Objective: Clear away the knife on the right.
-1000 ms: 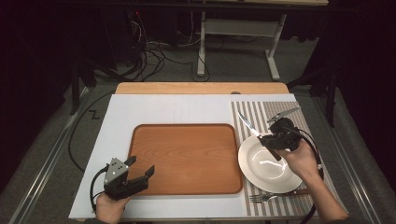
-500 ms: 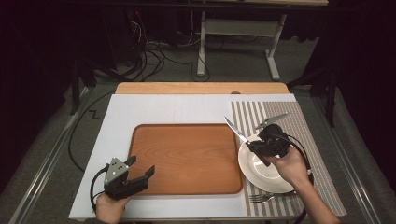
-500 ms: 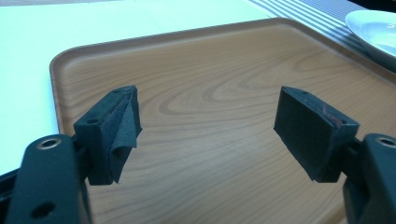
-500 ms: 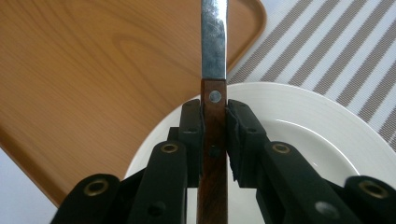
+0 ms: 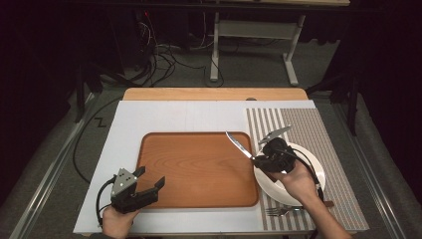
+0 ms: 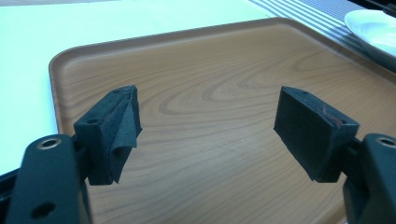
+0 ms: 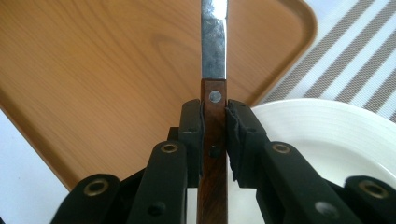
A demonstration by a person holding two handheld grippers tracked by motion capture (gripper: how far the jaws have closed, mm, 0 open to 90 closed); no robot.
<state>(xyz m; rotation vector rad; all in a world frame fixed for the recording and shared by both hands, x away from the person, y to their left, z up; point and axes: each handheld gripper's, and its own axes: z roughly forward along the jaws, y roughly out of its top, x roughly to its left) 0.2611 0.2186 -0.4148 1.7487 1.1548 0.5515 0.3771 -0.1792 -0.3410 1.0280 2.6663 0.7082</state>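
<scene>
A knife (image 5: 239,145) with a wooden handle and steel blade (image 7: 214,42) is clamped in my right gripper (image 5: 259,160), which is shut on the handle (image 7: 213,135). The blade points out over the right edge of the wooden tray (image 5: 199,169). Just behind this gripper lies a white plate (image 5: 313,174). My left gripper (image 5: 152,179) rests at the tray's near left corner, jaws open, with nothing between the pads (image 6: 306,123); in the left gripper view the tray (image 6: 210,84) lies under them.
A striped placemat (image 5: 308,129) lies under the plate on the right. A fork (image 5: 281,211) lies on the mat near the front edge. The tray sits on a white board (image 5: 164,119). Cables trail on the floor beyond the table.
My right gripper has carried the knife leftward from above the plate to the tray's right edge. The left gripper has stayed where it was.
</scene>
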